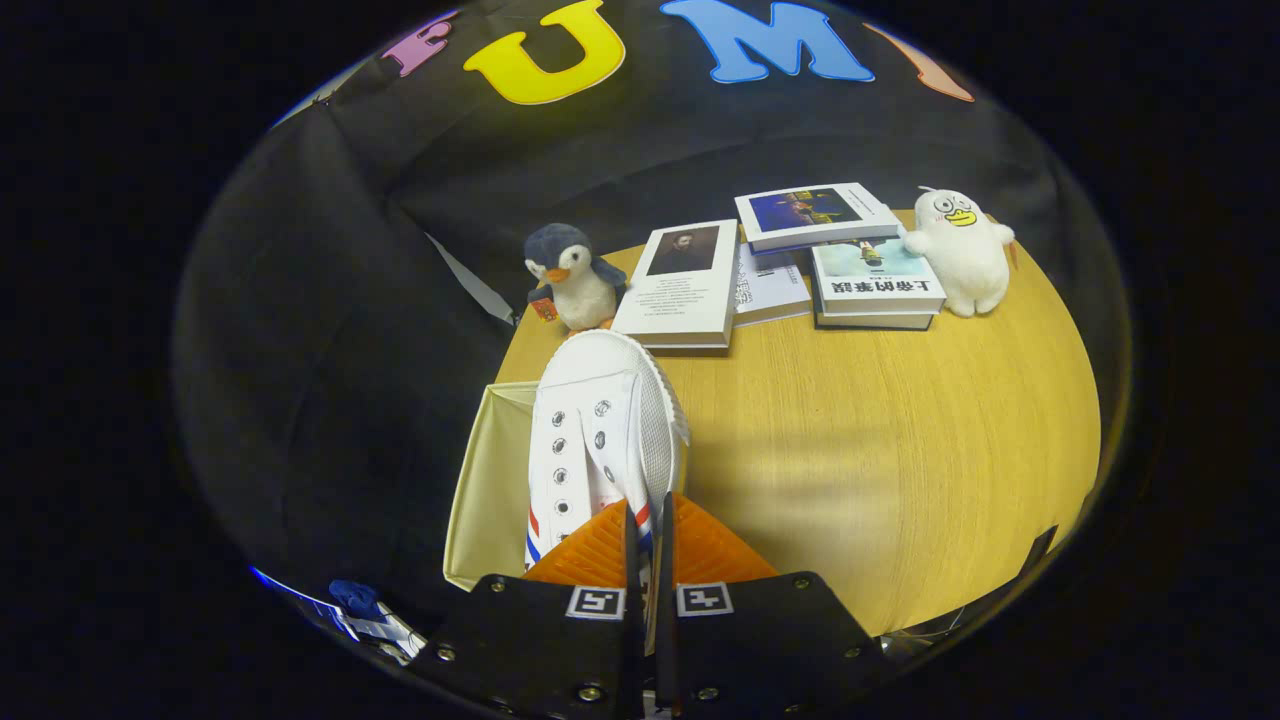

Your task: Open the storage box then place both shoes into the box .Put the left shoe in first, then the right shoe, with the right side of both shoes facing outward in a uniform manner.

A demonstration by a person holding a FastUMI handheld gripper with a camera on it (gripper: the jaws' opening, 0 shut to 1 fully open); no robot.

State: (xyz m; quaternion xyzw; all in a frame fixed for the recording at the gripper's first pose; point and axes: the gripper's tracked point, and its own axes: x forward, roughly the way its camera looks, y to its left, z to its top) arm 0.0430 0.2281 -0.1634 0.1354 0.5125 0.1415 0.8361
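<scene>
gripper point(648, 540) nearly closed, both fingers pinching the heel edge of a white canvas lace-up shoe point(600, 440) with red and blue side stripes, silver eyelets, rubber toe pointing ahead. held over an open cream fabric storage box point(490, 490) just left of the fingers. round wooden table point(900, 470) beyond, carrying a plush penguin point(570, 278), stacked books point(870, 285), a white plush duck point(962, 250).

- The gripper point(648, 530) has two flat black plates with small shiny screws.
- Each plate has a little square sticker with a black-and-white pattern.
- The fingers point(598, 552) have ridged faces.
</scene>
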